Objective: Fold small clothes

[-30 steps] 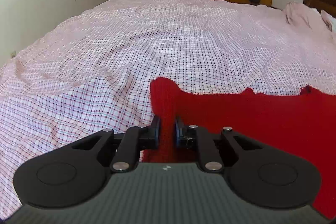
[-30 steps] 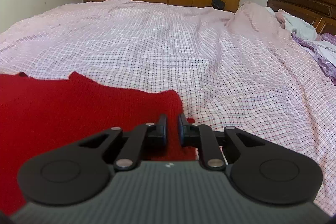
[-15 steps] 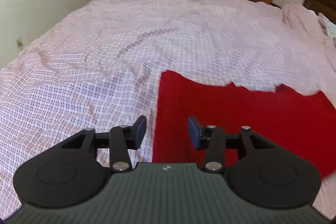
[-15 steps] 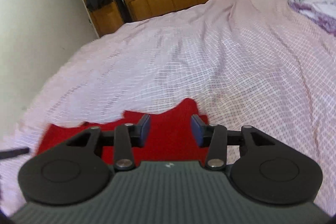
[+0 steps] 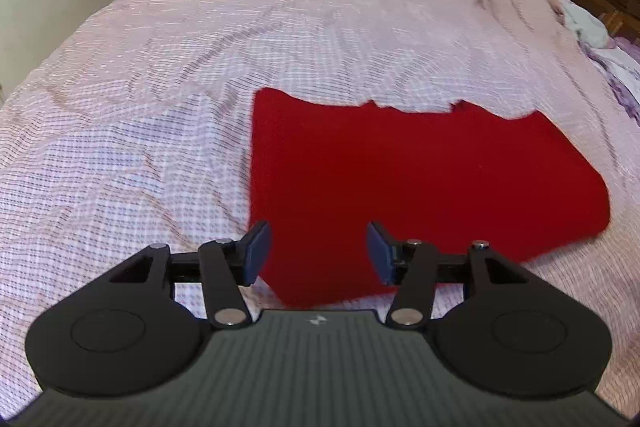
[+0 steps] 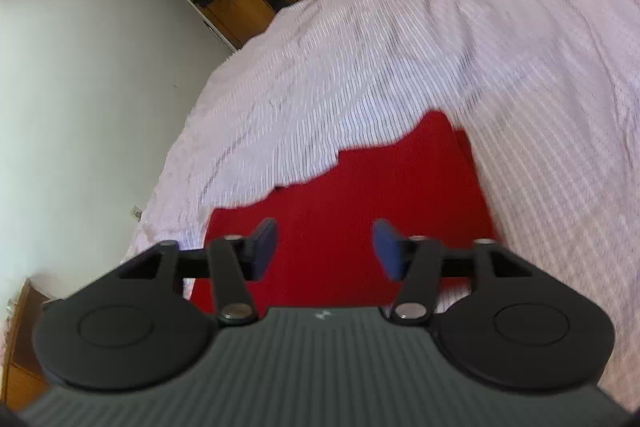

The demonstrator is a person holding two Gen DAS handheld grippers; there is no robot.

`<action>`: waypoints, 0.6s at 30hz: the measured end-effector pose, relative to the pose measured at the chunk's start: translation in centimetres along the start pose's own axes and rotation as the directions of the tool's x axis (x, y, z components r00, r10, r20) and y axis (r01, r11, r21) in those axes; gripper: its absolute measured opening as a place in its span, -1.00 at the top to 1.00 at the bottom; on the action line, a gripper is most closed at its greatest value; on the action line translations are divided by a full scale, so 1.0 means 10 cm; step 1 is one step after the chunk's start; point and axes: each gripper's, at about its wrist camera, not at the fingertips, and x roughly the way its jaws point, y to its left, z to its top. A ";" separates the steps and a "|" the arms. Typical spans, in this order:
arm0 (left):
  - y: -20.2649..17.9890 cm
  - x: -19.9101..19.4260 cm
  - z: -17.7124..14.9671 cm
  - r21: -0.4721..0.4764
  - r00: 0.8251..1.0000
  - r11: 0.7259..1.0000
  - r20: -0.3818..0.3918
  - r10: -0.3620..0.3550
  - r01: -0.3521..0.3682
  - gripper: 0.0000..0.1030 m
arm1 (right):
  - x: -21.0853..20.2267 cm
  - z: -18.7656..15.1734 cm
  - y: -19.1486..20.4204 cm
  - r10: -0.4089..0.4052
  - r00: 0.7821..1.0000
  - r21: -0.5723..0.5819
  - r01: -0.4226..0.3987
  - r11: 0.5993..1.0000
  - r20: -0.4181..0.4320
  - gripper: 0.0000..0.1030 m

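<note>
Red knit garment (image 5: 404, 183) lay flat on the checked bed (image 5: 160, 99), folded over it seemed, with left gripper (image 5: 319, 254) and right gripper (image 6: 325, 250) both wide and empty above it, so next probably meant regrabbing an edge.

No readable text, label or number shows anywhere.

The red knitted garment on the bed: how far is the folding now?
Done: the red knitted garment lies flat as a rough rectangle on the pink checked bedcover. In hand: nothing; the left gripper and right gripper are both open above it. Left: probably a further fold, since it looks wide.
</note>
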 end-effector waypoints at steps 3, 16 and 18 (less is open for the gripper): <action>-0.09 0.01 -0.08 0.021 1.000 1.000 -0.009 0.016 -0.016 -0.21 | 0.05 -0.19 -0.07 -0.020 1.000 0.036 0.020 0.999 0.001 -0.16; -0.32 0.25 -0.27 -0.058 0.998 0.997 -0.036 0.043 -0.045 -0.22 | 0.51 -0.81 -0.74 -0.219 0.971 0.366 0.172 0.915 0.092 -0.16; -0.36 0.29 -0.26 -0.066 0.998 0.996 -0.033 0.059 -0.061 -0.22 | 0.57 -0.86 -0.85 -0.210 0.972 0.409 0.150 0.900 0.107 -0.17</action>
